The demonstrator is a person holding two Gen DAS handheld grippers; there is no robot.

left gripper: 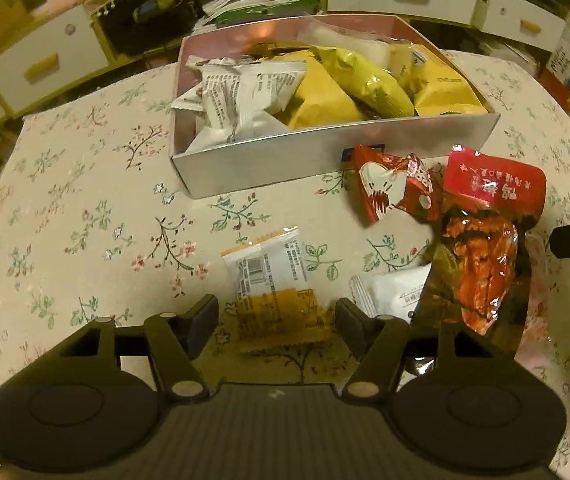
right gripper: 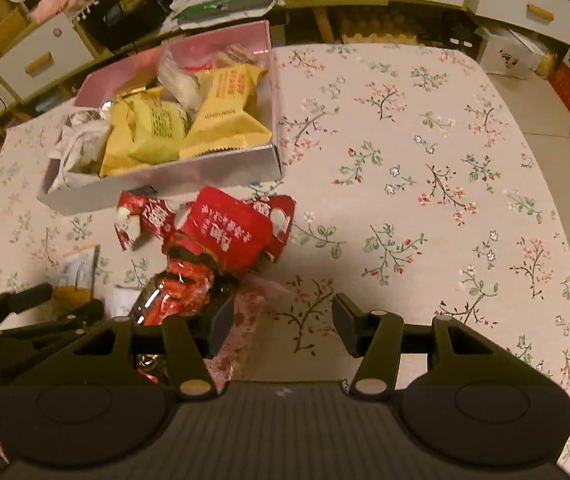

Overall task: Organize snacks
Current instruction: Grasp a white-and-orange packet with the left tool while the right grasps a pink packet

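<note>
The left gripper [left gripper: 277,322] hangs with its jaws apart over a small orange-and-white foil snack sachet [left gripper: 275,280] lying flat on the floral-cloth tabletop [left gripper: 85,208]; the pads do not press it. Just beside it lie a white wrapped snack [left gripper: 395,294] and a clear bag of red-wrapped sweets [left gripper: 481,272]. The right gripper [right gripper: 283,322] is also open, empty, its left finger [right gripper: 221,322] just beside that clear bag, over bare cloth. Beyond the bag lie a red packet with white lettering [right gripper: 229,232] and a red-and-white foil packet [left gripper: 395,188]. Farther on, near the far edge, stands a silver rectangular cardboard box [left gripper: 269,164] packed with yellow and white snack packets [left gripper: 325,80].
</note>
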